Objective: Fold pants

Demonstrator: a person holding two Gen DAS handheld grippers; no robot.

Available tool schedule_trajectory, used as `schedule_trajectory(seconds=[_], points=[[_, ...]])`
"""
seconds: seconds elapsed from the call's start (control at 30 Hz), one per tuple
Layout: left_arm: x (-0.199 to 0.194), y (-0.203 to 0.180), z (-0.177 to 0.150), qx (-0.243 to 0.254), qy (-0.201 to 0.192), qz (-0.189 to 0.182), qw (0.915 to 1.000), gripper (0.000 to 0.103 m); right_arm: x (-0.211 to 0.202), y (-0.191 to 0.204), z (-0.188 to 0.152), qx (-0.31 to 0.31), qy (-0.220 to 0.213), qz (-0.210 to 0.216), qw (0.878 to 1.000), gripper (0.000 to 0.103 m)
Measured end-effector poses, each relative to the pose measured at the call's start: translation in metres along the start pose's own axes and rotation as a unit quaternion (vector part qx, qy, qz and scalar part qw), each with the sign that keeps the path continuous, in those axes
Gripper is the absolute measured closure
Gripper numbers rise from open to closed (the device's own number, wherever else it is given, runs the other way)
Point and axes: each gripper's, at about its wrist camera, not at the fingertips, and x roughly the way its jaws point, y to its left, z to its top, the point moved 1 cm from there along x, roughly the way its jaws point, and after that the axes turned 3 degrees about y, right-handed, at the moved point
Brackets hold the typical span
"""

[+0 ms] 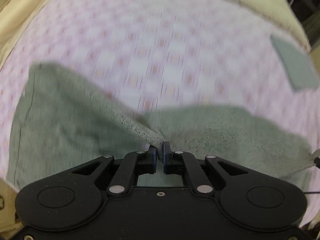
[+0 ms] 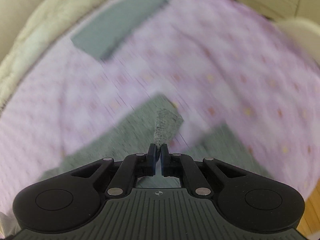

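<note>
- My left gripper (image 1: pixel 159 150) sits nearest the lens, its jaws pinched tight on a thick folded edge of the green pants (image 1: pixel 66 120), so the cloth rises to a peak there.
- My right gripper (image 2: pixel 158 152) is likewise clamped, holding a narrow ribbed bit of the pants (image 2: pixel 165 124), probably a cuff or hem.
- I judge that I hold two points so the fabric can be carried over itself for a fold.
- The rest of the pants lies spread on the bed, over a pink patterned sheet (image 1: pixel 160 46).
- A flat grey rectangular thing (image 2: pixel 120 22) lies well apart on the sheet, near a cream blanket (image 2: pixel 30 36) at the bed's edge.
- Both views are blurred, so finer detail escapes me.
</note>
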Motion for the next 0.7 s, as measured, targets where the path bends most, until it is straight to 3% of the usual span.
schedule_trajectory(seconds=[0.2,0.37,0.43,0.5,0.57,0.63,0.7], points=[[0.011,-0.003,-0.022,0.006,0.003,0.023,0.9997,0.096,0.002,-0.008,0.003,-0.008,-0.012,0.021,1.0,0.098],[-0.027,-0.014,-0.004,0.022,-0.063,0.019,0.9976,0.096,-0.052,-0.003,0.015,-0.045,-0.085,0.064,0.993,0.098],[-0.055,-0.019,-0.008,0.033,-0.098,0.011,0.9946,0.096,-0.082,-0.013,0.009,-0.059,-0.121,0.077,0.988,0.098],[-0.075,-0.021,-0.022,0.044,-0.12,0.005,0.9918,0.096,-0.097,-0.032,-0.006,-0.054,-0.128,0.076,0.987,0.098],[-0.072,-0.018,-0.045,0.047,-0.108,0.0,0.993,0.095,-0.086,-0.058,-0.025,-0.029,-0.099,0.055,0.993,0.098],[-0.044,-0.02,-0.069,0.05,-0.055,0.007,0.9972,0.096,-0.053,-0.084,-0.044,0.0,-0.035,0.005,0.999,0.098],[-0.004,-0.019,-0.093,0.044,0.007,0.025,0.9987,0.096,-0.026,-0.101,-0.058,0.015,-0.001,-0.022,1.0,0.098]])
